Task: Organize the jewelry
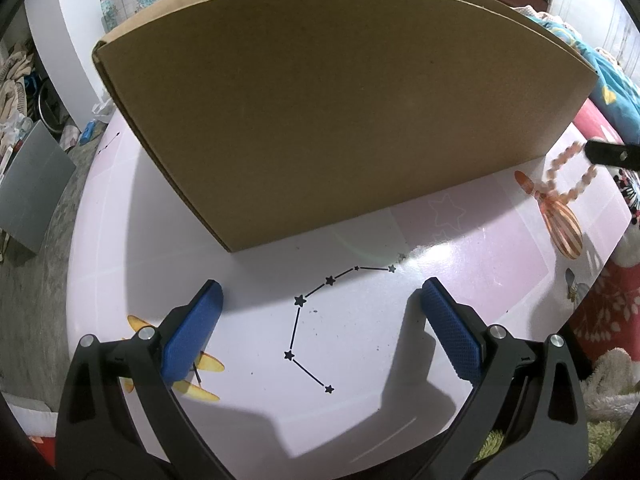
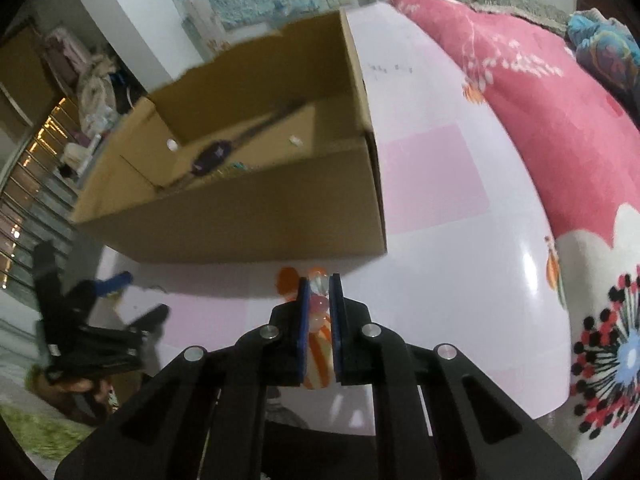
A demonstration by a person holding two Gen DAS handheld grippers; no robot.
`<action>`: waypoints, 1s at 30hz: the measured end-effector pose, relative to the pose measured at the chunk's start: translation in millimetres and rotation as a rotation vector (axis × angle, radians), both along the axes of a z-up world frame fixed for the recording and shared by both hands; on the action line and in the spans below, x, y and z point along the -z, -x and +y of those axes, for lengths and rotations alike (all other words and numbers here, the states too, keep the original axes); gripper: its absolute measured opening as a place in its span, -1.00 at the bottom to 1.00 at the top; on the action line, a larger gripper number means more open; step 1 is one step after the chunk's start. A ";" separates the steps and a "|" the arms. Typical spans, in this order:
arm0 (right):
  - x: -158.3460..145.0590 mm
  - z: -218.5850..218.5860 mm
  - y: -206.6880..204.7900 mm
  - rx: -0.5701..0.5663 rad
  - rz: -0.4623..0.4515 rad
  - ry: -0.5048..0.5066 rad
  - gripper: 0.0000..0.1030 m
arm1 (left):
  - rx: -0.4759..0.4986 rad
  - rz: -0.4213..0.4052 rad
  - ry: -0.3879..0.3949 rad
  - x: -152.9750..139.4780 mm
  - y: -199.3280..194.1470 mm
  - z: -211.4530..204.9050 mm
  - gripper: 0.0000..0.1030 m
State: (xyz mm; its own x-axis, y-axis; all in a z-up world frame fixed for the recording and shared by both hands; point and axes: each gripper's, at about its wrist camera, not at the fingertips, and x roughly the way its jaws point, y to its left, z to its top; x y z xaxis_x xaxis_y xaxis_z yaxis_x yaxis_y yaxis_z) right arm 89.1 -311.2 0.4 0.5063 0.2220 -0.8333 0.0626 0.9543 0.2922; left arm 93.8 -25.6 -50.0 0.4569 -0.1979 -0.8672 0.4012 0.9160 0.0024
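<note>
On the shiny white surface (image 1: 360, 340) by the cardboard box (image 1: 320, 112), the right hand-held gripper (image 2: 319, 308) is pinching the bead bracelet (image 1: 568, 176), which is dangling and might slip off while the left hand-held gripper (image 1: 320, 332) is waiting open.

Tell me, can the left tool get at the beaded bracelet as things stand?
Probably not right away. The beaded bracelet hangs clamped in the right tool, off beyond the corner of the cardboard box. The left tool stands open over bare table, well short of it.
</note>
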 end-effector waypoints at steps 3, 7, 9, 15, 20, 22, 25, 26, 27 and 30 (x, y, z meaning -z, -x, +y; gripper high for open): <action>-7.7 8.4 1.0 -0.016 -0.014 0.015 -0.81 | 0.000 -0.001 0.000 0.0 -0.1 -0.1 0.87; -6.8 14.1 -2.9 -0.042 -0.016 -0.009 -0.81 | 0.000 -0.002 0.000 0.2 -0.2 -0.7 0.87; -7.0 19.8 -4.3 -0.065 -0.018 -0.043 -0.81 | 0.000 -0.001 0.000 0.1 -0.4 -1.1 0.87; -7.4 44.5 -13.2 -0.168 -0.045 -0.084 -0.81 | 0.000 -0.004 0.001 0.2 -0.2 -1.2 0.87; 15.4 40.1 -14.8 -0.141 0.061 0.098 -0.73 | 0.001 -0.005 0.001 0.2 -0.6 -1.8 0.87; 14.8 34.3 -7.3 -0.144 0.061 0.086 -0.69 | 0.001 -0.004 0.001 -0.2 -1.3 -2.2 0.87; 12.8 40.1 7.5 -0.242 0.076 0.087 -0.48 | 0.001 -0.003 0.000 -0.4 -2.3 -2.8 0.87; 13.9 46.6 14.9 -0.294 0.087 0.113 -0.45 | 0.001 -0.004 0.000 -0.3 -2.0 -2.7 0.87; 14.6 51.8 20.2 -0.328 0.094 0.129 -0.44 | 0.001 -0.004 0.000 -0.6 -3.0 -3.4 0.87; 22.1 65.1 38.3 -0.441 0.120 0.190 -0.44 | 0.001 -0.002 0.000 -0.6 -3.2 -3.5 0.87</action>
